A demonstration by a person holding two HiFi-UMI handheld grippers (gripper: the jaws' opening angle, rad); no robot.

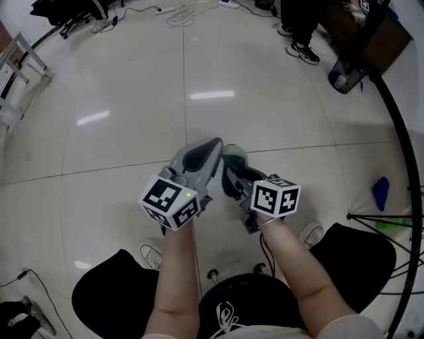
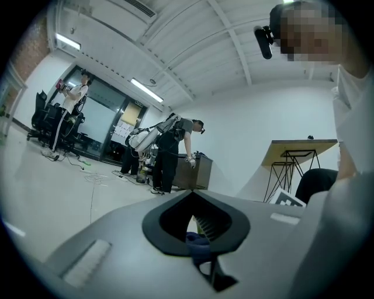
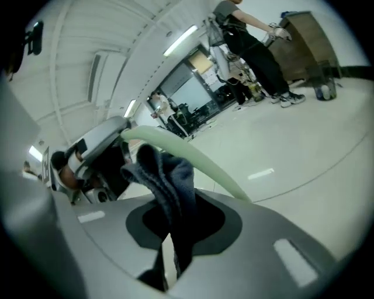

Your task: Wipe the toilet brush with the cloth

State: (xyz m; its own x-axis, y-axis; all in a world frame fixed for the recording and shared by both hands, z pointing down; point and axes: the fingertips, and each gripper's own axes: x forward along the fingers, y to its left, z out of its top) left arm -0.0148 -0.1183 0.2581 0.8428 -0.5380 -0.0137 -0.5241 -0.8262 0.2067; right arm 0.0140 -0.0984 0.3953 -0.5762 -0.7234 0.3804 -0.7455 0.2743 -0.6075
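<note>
Glossy white tiled floor (image 1: 132, 99) underfoot: left tool (image 2: 198, 233) pinches the pale green curved plastic toilet brush handle (image 3: 198, 160), right tool (image 3: 169, 233) clamps the dark grey-blue knit cloth (image 3: 166, 175) just beside it, so fold cloth round the handle and stroke lengthwise, left held steady.

Pale tiled floor (image 1: 132, 86) — cables (image 1: 180, 13) at its far edge, a bystander's sneakers (image 1: 301, 51) beside a brown cabinet (image 1: 374, 36).

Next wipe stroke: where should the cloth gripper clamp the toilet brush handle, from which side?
Mid-shaft of the brush handle, closing across it from the side: a slim, smooth, curved bar, one end at the left gripper, bare past the cloth in the right gripper.
</note>
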